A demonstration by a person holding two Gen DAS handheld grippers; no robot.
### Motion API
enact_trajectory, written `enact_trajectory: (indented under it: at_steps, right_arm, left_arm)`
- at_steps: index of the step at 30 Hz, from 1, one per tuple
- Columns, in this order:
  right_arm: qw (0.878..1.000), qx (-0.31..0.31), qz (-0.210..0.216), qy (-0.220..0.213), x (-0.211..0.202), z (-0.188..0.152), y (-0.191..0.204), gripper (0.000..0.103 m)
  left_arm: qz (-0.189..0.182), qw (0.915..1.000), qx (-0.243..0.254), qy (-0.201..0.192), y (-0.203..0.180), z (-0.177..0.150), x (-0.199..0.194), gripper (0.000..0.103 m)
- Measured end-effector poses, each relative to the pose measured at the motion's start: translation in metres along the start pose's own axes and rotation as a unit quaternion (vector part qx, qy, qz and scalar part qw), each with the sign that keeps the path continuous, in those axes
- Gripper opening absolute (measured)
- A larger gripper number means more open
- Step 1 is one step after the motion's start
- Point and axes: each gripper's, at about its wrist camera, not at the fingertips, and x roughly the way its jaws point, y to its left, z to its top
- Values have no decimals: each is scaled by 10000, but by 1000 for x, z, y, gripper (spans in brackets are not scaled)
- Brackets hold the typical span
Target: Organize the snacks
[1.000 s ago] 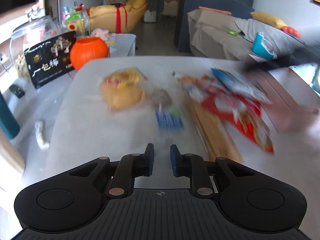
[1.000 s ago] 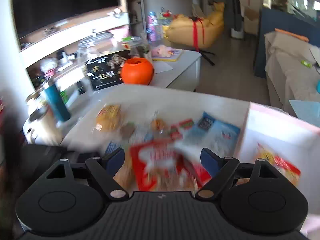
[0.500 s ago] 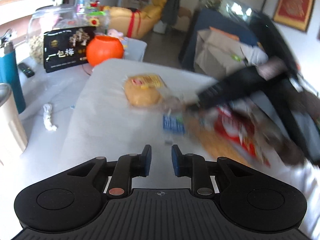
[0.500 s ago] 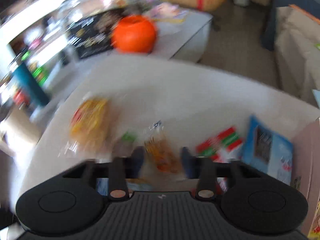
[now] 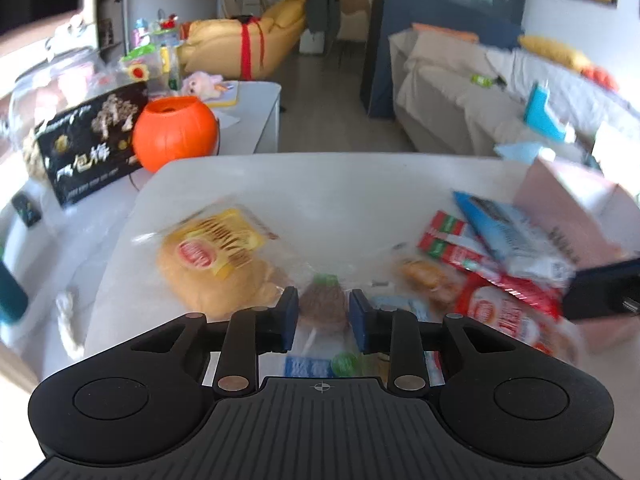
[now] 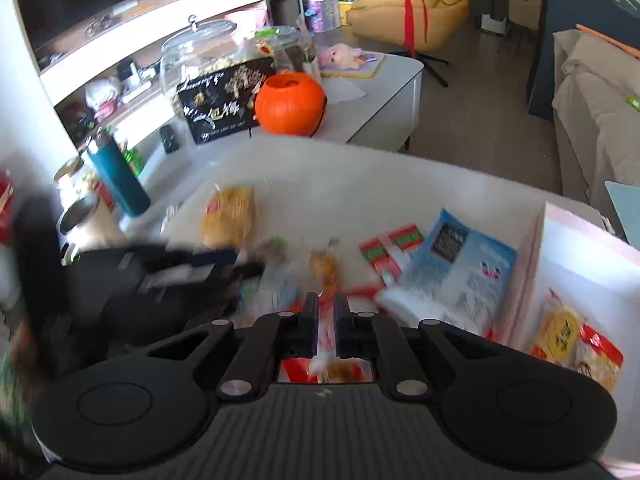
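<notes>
Snack packets lie on a white table: a yellow bread bag, a brown snack in a clear wrapper, red-green sachets, a blue packet and a red bag. My left gripper is part open, its jaws on either side of the brown snack. My right gripper is shut on the edge of the red bag. A pink box at the right holds a yellow packet and a red one.
An orange pumpkin pot, a black box with Chinese writing and a glass jar stand on the low table behind. A teal bottle and a steel cup stand at the left. A sofa is behind.
My left gripper has opened a little and moved forward around the brown snack. My right gripper has closed from wide open and pulled back onto the red bag.
</notes>
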Motion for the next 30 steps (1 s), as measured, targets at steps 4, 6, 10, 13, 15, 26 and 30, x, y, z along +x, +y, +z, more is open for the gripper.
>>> enact_trajectory:
  at_steps: [4, 6, 10, 13, 15, 26, 30]
  right_arm:
    - [9998, -111, -105, -112, 1, -11, -4, 32]
    - [9997, -65, -102, -193, 6, -10, -7, 45]
    - [9992, 194, -151, -316, 28, 2, -16, 48]
    - [9982, 569, -97, -166, 58, 16, -24, 47]
    - [9972, 721, -174, 43, 84, 24, -26, 46]
    - [9998, 6, -166, 59, 62, 17, 4, 16]
    - [9999, 1, 17, 109, 30, 0, -1, 8]
  left_arm:
    - [11, 9994, 347, 76, -6, 2, 2, 31]
    - [-150, 9988, 468, 79, -4, -6, -7, 24]
    - [-311, 9974, 602, 244, -5, -34, -30, 17]
    - [-327, 9970, 647, 260, -7, -51, -45, 17]
    - [-393, 9977, 491, 263, -2, -55, -51, 17]
    - [-336, 9992, 15, -210, 22, -14, -33, 24]
    - [-320, 9990, 318, -34, 9, 2, 5, 35]
